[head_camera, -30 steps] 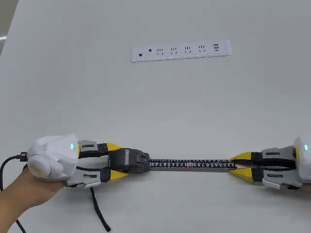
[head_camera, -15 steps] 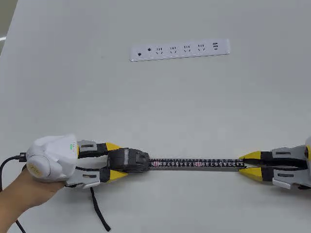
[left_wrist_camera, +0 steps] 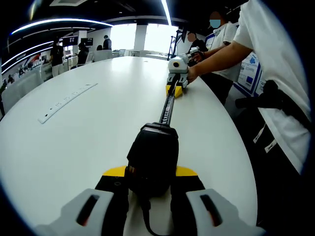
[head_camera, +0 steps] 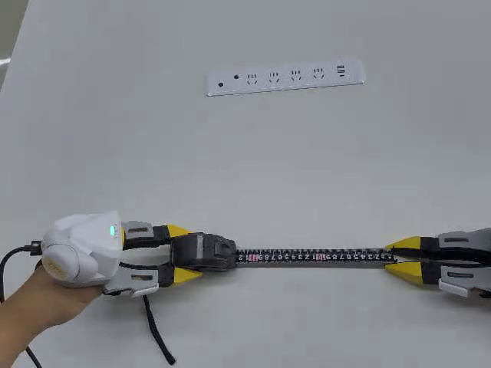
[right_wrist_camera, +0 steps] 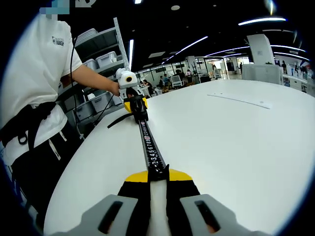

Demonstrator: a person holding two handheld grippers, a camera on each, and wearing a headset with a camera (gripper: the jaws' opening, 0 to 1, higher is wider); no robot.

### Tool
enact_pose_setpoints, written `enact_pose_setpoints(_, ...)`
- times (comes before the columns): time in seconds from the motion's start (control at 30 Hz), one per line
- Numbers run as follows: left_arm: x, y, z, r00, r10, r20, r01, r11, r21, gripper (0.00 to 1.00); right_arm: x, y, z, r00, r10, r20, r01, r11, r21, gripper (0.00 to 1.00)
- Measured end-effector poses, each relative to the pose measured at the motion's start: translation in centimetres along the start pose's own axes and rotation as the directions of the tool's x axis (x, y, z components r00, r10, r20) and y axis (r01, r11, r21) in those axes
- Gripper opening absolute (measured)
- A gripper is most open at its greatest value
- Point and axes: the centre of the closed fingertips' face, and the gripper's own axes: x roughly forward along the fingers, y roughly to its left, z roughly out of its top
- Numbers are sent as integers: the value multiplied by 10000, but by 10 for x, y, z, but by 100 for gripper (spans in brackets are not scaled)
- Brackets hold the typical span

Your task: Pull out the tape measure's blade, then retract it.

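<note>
White table (head_camera: 245,176), everything sits along its near edge.

Tape measure (head_camera: 201,252): black case at near left, lying on the table, mouth facing right. Blade (head_camera: 314,256) is out and runs straight left to right, flat and low over the table. Long axis is roughly parallel to the near edge and to the power strip (head_camera: 285,77), which lies well apart at the far side.

My left tool (head_camera: 182,254): jaws at medium spread, clamped on the two sides of the case, yellow tips touching it. The left gripper view looks down the blade to the other tool at its far end.

My right tool (head_camera: 397,257): jaws narrow, nearly together, pinching the blade's free end at near right. In the right gripper view the blade comes out from between the yellow tips and runs away to the case.

Markings: blade is black with white digits, repeating 1–9 runs, with red marks at intervals. The numbers at the red marks are too small to read. No legible brand on the case. No readable text on the power strip.

Black strap (head_camera: 156,333) trails from the case toward the near edge. Black cable (head_camera: 9,261) exits the left tool body.
</note>
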Motion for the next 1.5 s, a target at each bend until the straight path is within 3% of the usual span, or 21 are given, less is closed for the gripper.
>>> enact_pose_setpoints(1.17, 0, 0, 0, 10000, 2, 10, -2, 10000, 50, 30, -2, 2, -1, 9999, -119, 15, 119, 9998, -138, 11)
enact_pose_setpoints(1.5, 1, 0, -1, 10000, 8, 29, -8, 10000, -21, 30, -2, -1, 3, 9993, -257, 269, 255, 9996, 69, 16)
